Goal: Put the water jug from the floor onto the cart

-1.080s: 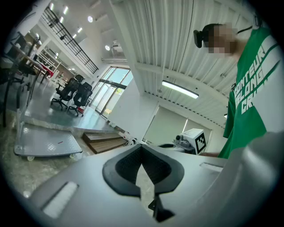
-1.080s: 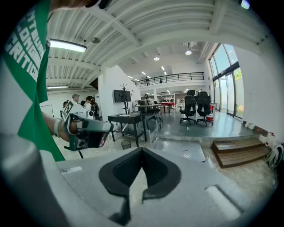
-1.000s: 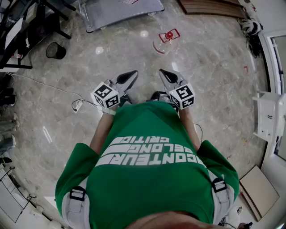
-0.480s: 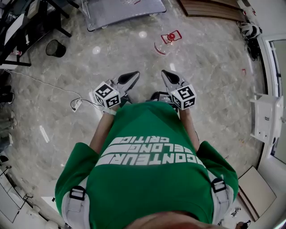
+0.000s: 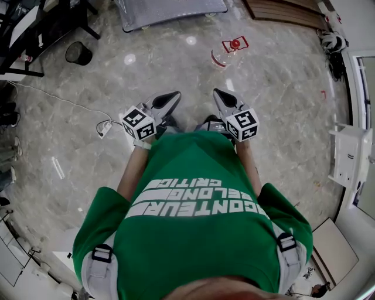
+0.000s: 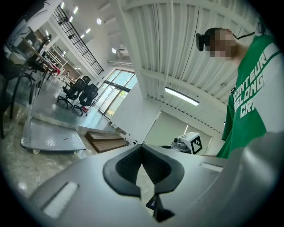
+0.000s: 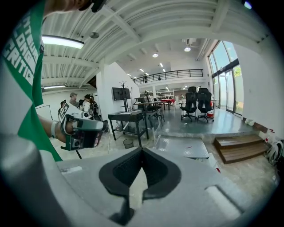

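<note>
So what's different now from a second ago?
The water jug, platform cart and bin slid up and right in the head view, so the person shifted, not them. The left gripper and right gripper stayed shut, empty, out front.

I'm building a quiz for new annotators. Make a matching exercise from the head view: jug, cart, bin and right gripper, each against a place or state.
1 jug
2 cart
3 bin
4 right gripper

a grey, flat, at the top edge
b black, upper left
c on the floor, red cap
d jaws shut, empty

Pairs: 1-c, 2-a, 3-b, 4-d
</note>
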`<state>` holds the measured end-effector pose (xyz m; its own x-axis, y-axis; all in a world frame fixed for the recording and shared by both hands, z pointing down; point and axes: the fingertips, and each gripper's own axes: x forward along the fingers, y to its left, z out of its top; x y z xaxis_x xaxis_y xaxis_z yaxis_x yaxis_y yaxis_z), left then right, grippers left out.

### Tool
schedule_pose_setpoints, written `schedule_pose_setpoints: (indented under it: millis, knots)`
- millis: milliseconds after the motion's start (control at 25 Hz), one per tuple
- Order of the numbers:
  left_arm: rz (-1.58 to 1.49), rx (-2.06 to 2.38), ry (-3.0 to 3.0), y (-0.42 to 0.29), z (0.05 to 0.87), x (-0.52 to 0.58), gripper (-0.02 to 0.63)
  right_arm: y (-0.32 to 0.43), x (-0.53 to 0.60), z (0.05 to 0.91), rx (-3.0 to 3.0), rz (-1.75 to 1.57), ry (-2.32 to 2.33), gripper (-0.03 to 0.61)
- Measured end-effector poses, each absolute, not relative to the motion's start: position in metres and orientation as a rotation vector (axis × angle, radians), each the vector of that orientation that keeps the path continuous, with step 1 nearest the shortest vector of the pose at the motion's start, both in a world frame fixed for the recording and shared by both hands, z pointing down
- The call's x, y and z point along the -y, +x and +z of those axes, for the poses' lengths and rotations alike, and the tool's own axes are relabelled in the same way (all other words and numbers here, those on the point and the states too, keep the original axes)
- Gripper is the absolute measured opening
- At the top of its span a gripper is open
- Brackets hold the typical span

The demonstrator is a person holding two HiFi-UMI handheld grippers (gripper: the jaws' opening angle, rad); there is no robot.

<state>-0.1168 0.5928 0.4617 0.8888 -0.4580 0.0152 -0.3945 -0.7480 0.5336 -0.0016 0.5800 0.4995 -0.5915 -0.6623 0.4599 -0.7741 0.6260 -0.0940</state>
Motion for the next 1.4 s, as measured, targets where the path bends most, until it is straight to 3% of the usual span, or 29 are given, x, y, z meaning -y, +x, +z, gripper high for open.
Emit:
schedule_pose_setpoints:
  millis: [880, 1400]
  knots:
    - [-0.166, 0.757, 2.435, -0.165, 0.482, -0.576, 0.009, -0.063, -0.547, 0.508, 2.535, 0.382, 0.971, -0.008]
    - [-0.104, 0.717, 2.481, -0.126, 0.474, -0.494, 0.009, -0.030, -0.464, 0.509, 2.545, 0.400, 0.993, -0.008]
